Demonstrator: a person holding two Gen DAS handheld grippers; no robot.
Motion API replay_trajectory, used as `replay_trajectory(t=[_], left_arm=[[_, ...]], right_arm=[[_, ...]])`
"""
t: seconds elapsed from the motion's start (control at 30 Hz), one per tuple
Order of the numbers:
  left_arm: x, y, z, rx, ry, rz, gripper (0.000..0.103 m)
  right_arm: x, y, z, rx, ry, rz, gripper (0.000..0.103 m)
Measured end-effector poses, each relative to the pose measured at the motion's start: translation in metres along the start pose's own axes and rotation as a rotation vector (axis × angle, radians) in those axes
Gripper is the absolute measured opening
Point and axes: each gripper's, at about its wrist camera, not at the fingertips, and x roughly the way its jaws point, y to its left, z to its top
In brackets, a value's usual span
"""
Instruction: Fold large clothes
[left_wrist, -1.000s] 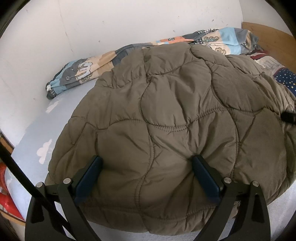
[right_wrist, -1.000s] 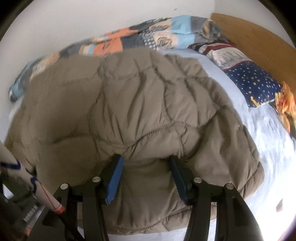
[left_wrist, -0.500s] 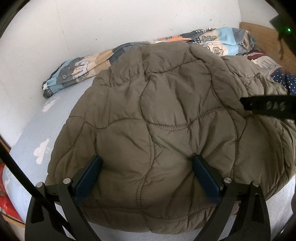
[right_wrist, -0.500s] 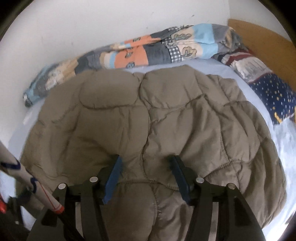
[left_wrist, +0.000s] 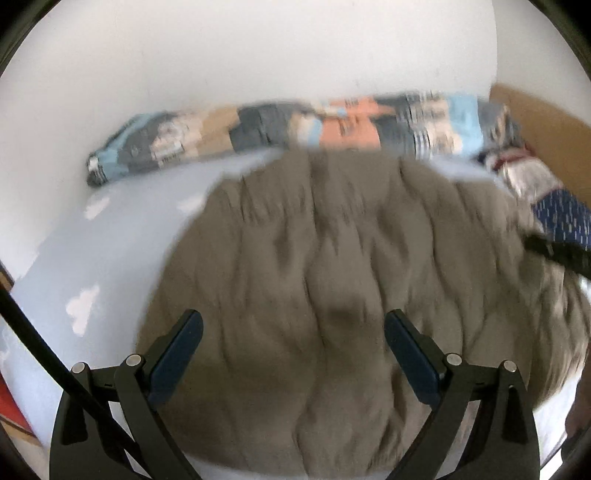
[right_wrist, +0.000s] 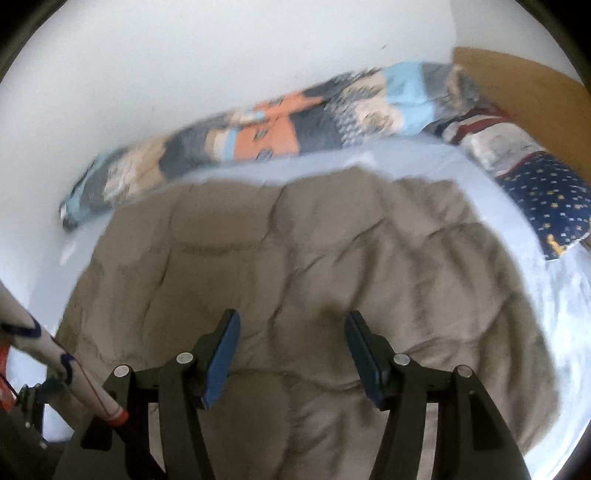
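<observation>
1. Quilted jacket (left_wrist: 332, 280) – olive-brown, puffy, wavy stitch lines. Lies spread on the bed, covering most of the middle; far edge sits just short of the rolled blanket. Near hem reaches under both my claws. Left view badly motion-blurred, so seam detail only readable from right view (right_wrist: 295, 258).

2. My left claw (left_wrist: 293, 352) – jaws wide, blue pads well apart, nothing pinched btwn them. Jacket shows in the gap below; can't tell if the tips touch fabric.

3. My right claw (right_wrist: 291, 350) – jaws at a medium gap, narrower than the left, not gripping. Jacket fabric seen btwn the pads, pads not pressing on it. Part of this claw also shows as a dark bar at the right edge of the left view.

4. Bed sheet (left_wrist: 122, 229) – pale blue w/ white cloud shapes, bare strip on the left of the jacket.

5. Rolled blanket (right_wrist: 266, 136) – patchwork print: orange, grey, lt blue, beige. Lies along the white wall (right_wrist: 221, 55) at the far side of the bed.

6. Pillow (right_wrist: 546, 199) – navy w/ small stars, striped upper part, far right, by the wooden headboard (right_wrist: 524, 85).

7. White pole w/ blue & red markings (right_wrist: 55, 354) – low left corner of right view, slanted.
</observation>
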Motion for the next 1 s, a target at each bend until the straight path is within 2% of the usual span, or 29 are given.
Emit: replay_trajectory(t=[0.07, 0.2, 0.33, 0.4, 0.47, 0.6, 0.73, 0.87, 1.0], left_arm=[[0.008, 0.003, 0.019, -0.020, -0.009, 0.002, 0.098], [0.051, 0.001, 0.048, -0.029, 0.088, -0.024, 0.098], [0.086, 0.003, 0.048, -0.030, 0.169, -0.004, 0.098], [0.102, 0.010, 0.046, -0.066, 0.214, -0.030, 0.098], [0.112, 0.008, 0.047, -0.047, 0.241, -0.016, 0.102], [0.121, 0.005, 0.047, -0.025, 0.265, -0.009, 0.103], [0.110, 0.008, 0.049, -0.054, 0.244, -0.011, 0.103], [0.077, 0.015, 0.053, -0.038, 0.164, 0.033, 0.103], [0.039, 0.032, 0.050, -0.027, 0.095, 0.072, 0.103]], right_arm=[[-0.004, -0.014, 0.006, 0.040, -0.012, -0.015, 0.064], [0.007, -0.034, 0.021, 0.088, 0.005, -0.049, 0.064], [0.029, -0.039, 0.033, 0.070, 0.037, -0.078, 0.064], [0.049, -0.039, 0.036, 0.061, 0.083, -0.094, 0.064], [0.068, -0.040, 0.036, 0.066, 0.134, -0.097, 0.064], [0.089, -0.034, 0.036, 0.031, 0.188, -0.138, 0.072], [0.085, -0.035, 0.038, 0.037, 0.183, -0.154, 0.073], [0.048, -0.043, 0.045, 0.078, 0.130, -0.107, 0.072], [0.010, -0.065, 0.042, 0.109, 0.072, -0.120, 0.072]])
